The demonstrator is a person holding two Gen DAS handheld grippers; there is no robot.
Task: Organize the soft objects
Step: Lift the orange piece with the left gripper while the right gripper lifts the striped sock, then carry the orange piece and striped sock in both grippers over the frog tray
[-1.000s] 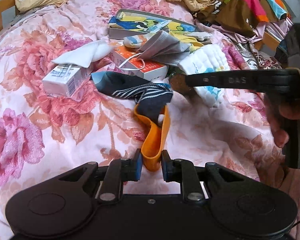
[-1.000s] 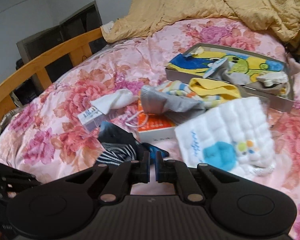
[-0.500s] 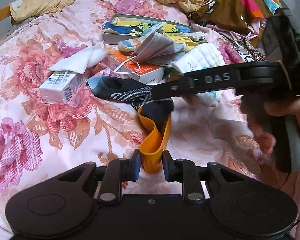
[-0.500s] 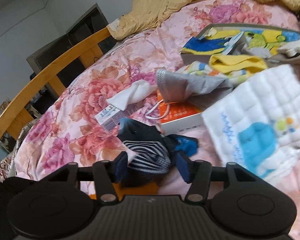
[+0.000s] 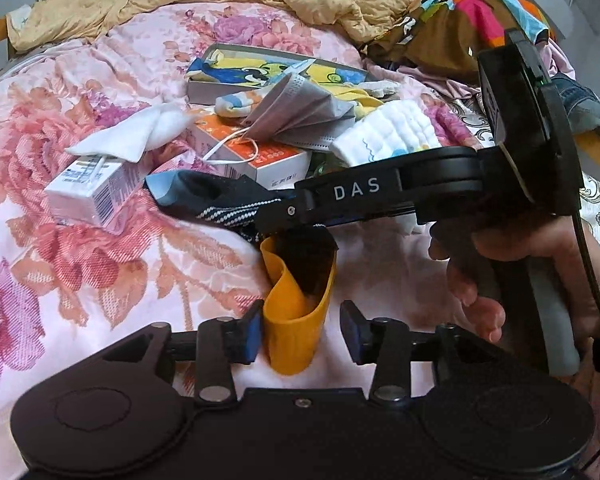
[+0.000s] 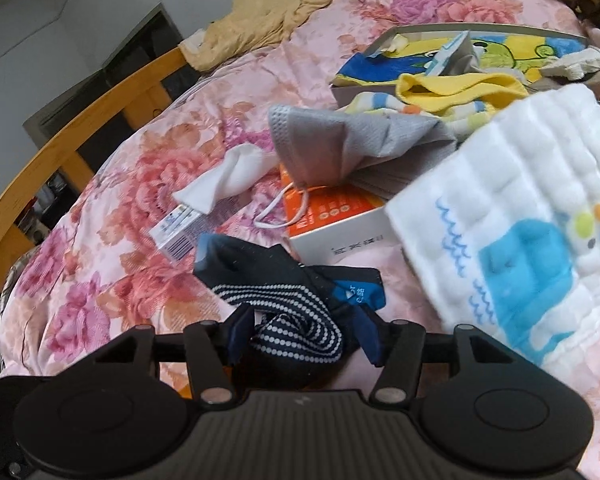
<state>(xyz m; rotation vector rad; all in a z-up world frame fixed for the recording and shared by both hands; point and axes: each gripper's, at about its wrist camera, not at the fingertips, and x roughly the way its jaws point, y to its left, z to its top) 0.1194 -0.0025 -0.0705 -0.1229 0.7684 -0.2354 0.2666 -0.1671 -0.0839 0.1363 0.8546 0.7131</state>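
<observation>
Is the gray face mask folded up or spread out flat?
Folded. The gray face mask is creased into a peaked wedge on the orange box, one white ear loop dangling loose.

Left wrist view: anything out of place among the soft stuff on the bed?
Yes: two hard cartons lie in the pile. The orange-and-white box sits under the grey face mask. The small white carton lies under a white cloth, beside the dark sock.
</observation>
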